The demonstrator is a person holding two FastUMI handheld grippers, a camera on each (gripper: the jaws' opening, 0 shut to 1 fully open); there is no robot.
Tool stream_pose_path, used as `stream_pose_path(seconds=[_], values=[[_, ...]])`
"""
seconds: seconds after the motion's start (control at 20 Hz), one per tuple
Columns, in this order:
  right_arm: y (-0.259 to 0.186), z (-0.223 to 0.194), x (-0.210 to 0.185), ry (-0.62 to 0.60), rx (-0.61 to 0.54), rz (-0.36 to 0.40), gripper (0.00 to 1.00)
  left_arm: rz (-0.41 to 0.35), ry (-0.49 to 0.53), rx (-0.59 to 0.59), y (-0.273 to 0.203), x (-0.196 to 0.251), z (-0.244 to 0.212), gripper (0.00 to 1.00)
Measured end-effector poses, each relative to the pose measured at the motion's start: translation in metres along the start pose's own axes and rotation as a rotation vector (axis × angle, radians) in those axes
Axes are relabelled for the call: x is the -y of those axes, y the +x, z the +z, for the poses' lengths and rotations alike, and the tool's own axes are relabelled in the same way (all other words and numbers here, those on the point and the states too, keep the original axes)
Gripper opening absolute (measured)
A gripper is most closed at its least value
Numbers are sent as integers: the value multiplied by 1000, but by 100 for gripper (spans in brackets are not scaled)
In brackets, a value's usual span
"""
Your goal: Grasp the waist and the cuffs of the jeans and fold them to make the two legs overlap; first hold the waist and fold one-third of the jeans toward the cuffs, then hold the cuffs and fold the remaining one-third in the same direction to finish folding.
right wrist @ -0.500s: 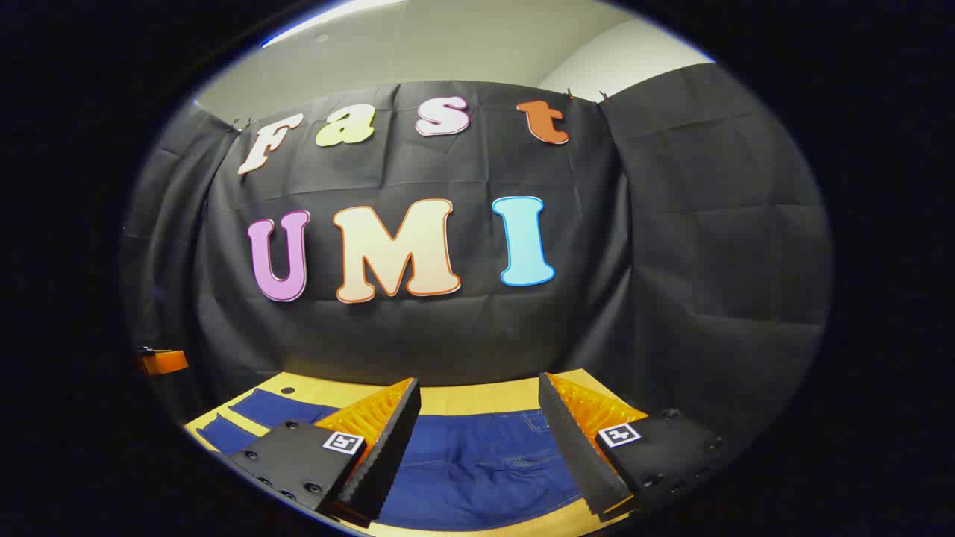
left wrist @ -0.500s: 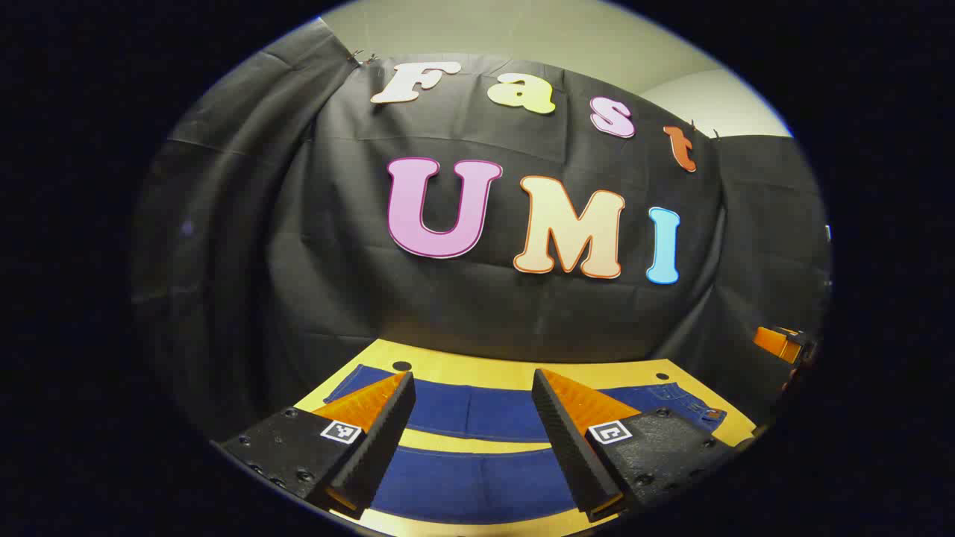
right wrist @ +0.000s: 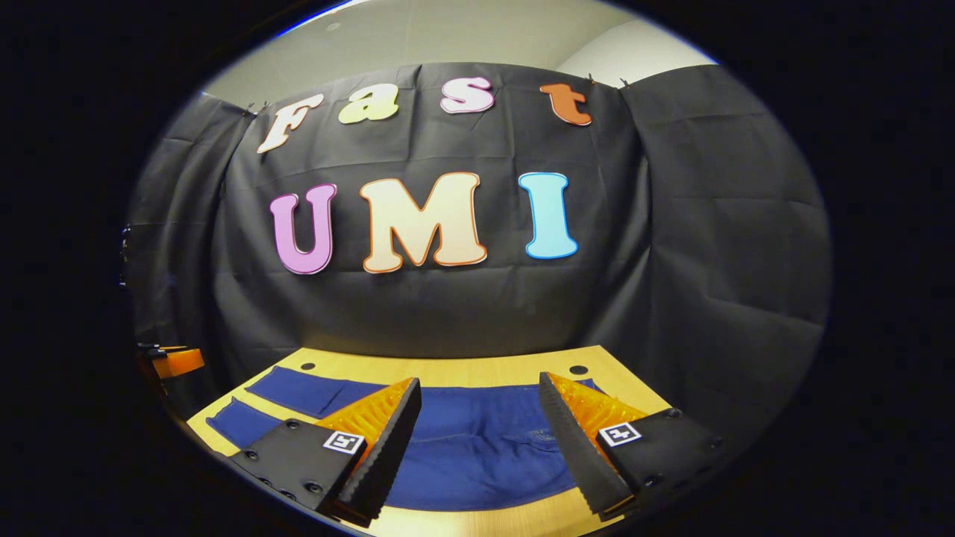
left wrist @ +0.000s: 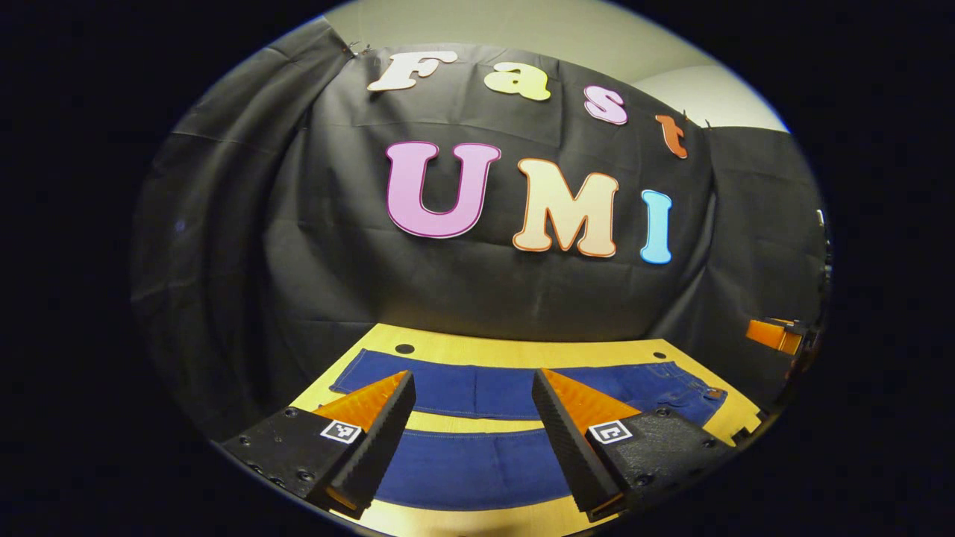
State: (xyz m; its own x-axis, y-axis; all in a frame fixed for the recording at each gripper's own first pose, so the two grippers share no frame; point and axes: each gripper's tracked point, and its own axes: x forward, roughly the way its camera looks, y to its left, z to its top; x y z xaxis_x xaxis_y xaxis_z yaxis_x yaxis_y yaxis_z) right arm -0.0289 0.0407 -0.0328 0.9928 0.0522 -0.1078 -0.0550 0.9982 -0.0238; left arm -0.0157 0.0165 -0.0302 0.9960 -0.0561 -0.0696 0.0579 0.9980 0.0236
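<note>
Dark blue jeans lie flat and unfolded on a yellow wooden table, the two legs side by side with a strip of table between them. In the left gripper view the cuffs are at the left and the waist with its button at the right. My left gripper hangs open above the legs, holding nothing. In the right gripper view the waist and seat of the jeans lie below my right gripper, which is open and apart from the cloth. The leg ends reach to the left there.
The table has small dark holes near its far corners. The black cloth wall rises right behind the far edge. The other gripper shows at the right rim of the left gripper view and at the left rim of the right gripper view.
Both views have tilted down and forward a little, so more of the table and jeans shows. Both grippers stay open; the jeans have not moved.
</note>
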Motion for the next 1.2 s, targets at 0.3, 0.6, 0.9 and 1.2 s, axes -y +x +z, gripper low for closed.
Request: stream_pose_path(seconds=[0.3,0.6,0.9,1.2], values=[[-8,-23,-27,-3,-62,50,98,-75,5,-133,-12,-6,-54,95],[-17,-47,-41,-23,-123,80,98,-149,3,-358,-30,-25,-132,95],[-21,-61,-45,-52,-159,107,98,-246,181,-546,-38,-71,-175,95],[-22,-79,-51,-87,-210,129,98,-462,443,-814,-61,-106,-215,95]])
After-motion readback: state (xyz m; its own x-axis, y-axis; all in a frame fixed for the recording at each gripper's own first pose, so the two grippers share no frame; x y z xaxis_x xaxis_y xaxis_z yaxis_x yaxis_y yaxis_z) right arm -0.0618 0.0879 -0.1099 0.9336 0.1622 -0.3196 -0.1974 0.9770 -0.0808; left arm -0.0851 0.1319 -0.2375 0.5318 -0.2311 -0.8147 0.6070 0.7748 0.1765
